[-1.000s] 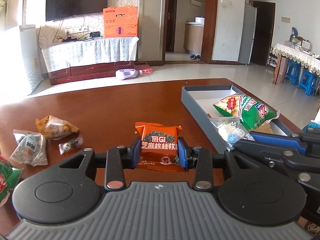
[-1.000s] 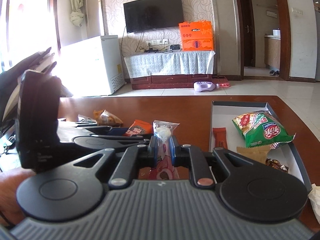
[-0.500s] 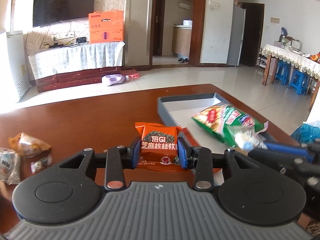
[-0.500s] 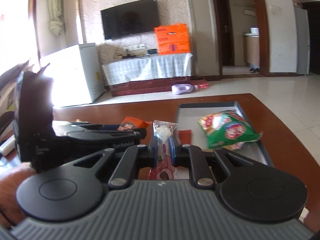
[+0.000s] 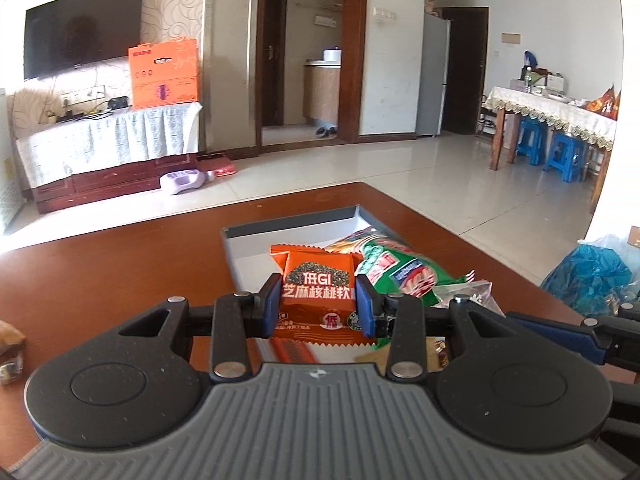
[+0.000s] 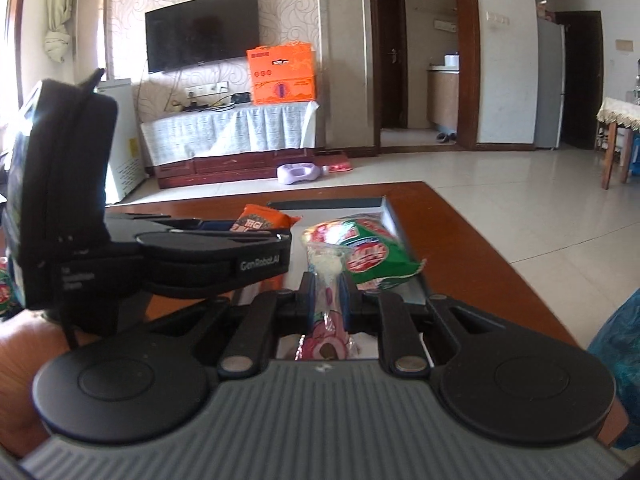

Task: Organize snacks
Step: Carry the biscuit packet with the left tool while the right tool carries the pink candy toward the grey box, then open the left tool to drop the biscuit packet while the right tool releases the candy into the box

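Note:
My left gripper [image 5: 317, 306] is shut on an orange snack packet [image 5: 318, 294] and holds it over the near part of a grey tray [image 5: 288, 227] on the brown table. My right gripper [image 6: 326, 300] is shut on a clear, pink-printed snack packet [image 6: 325, 276] and holds it above the same tray [image 6: 324, 203]. A green snack bag [image 5: 404, 272] lies in the tray and also shows in the right wrist view [image 6: 370, 254]. The left gripper and its orange packet [image 6: 260, 220] show to the left in the right wrist view.
A red stick packet [image 5: 294, 352] and small sweets lie in the tray under the left gripper. A few loose snacks [image 5: 10, 350] lie at the table's left edge. A blue plastic bag [image 5: 592, 276] sits off the table's right side.
Both grippers have moved right with their packets, from beside the tray to over it. The loose snacks on the left have slid almost out of view.

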`<state>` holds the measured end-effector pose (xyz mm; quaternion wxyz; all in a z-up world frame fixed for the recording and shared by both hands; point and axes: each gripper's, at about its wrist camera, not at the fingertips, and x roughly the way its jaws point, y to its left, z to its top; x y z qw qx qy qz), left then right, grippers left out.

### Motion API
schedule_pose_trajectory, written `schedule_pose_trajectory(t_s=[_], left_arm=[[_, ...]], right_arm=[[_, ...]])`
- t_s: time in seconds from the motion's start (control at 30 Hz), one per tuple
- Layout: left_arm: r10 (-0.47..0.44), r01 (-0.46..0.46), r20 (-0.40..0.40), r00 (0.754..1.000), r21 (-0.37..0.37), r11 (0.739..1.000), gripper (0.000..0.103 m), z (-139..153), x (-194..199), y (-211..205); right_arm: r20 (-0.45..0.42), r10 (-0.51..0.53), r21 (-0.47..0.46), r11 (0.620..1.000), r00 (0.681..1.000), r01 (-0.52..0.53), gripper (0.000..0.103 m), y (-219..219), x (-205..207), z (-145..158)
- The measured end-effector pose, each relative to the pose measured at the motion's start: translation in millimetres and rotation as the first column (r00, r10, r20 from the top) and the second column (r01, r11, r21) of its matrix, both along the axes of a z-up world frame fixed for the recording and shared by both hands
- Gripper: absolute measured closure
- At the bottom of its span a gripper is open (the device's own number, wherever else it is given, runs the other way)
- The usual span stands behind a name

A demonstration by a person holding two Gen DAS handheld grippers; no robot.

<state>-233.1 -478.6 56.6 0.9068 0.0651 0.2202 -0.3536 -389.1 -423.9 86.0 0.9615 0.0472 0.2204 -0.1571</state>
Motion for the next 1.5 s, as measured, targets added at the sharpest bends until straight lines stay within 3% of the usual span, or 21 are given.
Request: schedule_pose_trajectory(t_s=[0.6,1.3,1.5], left_arm=[[-0.033,0.034,-0.059,0.998,0.012,0.999,0.059,-24,37,-55],[-0.041,0.043,-0.095,0.995,0.023,0.999,0.059,-31,46,-53],[-0.065,0.068,-0.091,0.994,0.029,0.997,0.050,-30,44,-57]], right_arm=[[-0.060,-0.031,0.001,1.000,0.998,0.031,0.088,-15,15,-17],[-0.100,-0.006,-0.004,1.000,0.995,0.005,0.088,-7,28,-24],[-0.104,-0.005,0.003,1.000,0.995,0.006,0.088,-6,31,-23]])
